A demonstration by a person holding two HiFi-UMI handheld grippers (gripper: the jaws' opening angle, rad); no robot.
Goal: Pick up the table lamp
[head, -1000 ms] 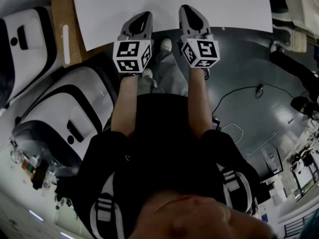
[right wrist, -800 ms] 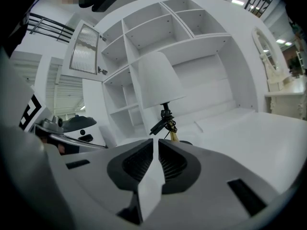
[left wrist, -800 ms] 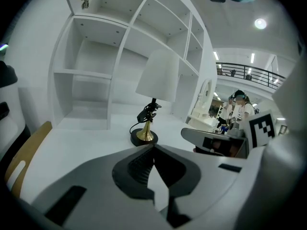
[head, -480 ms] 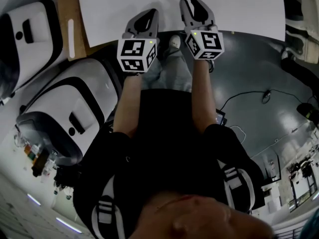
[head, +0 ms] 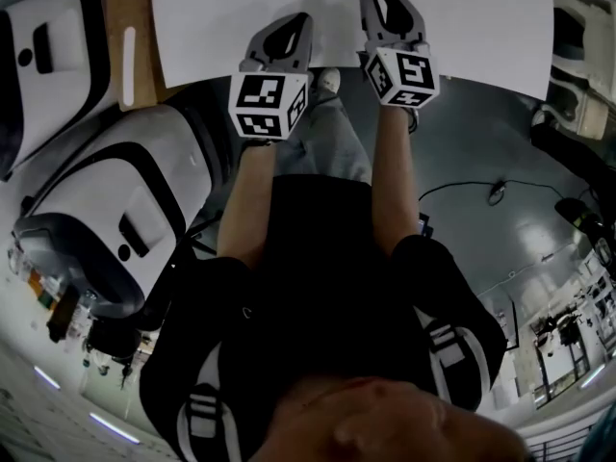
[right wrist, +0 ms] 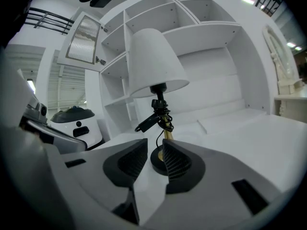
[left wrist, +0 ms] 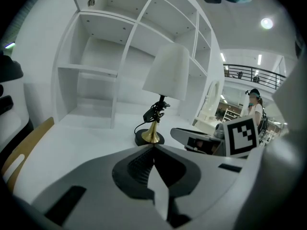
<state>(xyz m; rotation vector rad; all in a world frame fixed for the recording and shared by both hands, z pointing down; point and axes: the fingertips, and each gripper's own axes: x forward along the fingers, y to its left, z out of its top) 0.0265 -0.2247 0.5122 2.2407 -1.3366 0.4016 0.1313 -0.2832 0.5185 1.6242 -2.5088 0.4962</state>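
My left gripper [left wrist: 153,148] has its 2 fingers closed tip to tip, with nothing between them. My right gripper [right wrist: 154,147] has its 2 fingers a narrow gap apart and is also empty. The table lamp [right wrist: 157,75] stands upright on the white table [left wrist: 57,147], ahead of both grippers and untouched. It has a white shade, a gold stem, a round black base and a black cord bundled on the stem. The base shows through the right gripper's gap. White shelves [left wrist: 96,71] rise behind the lamp
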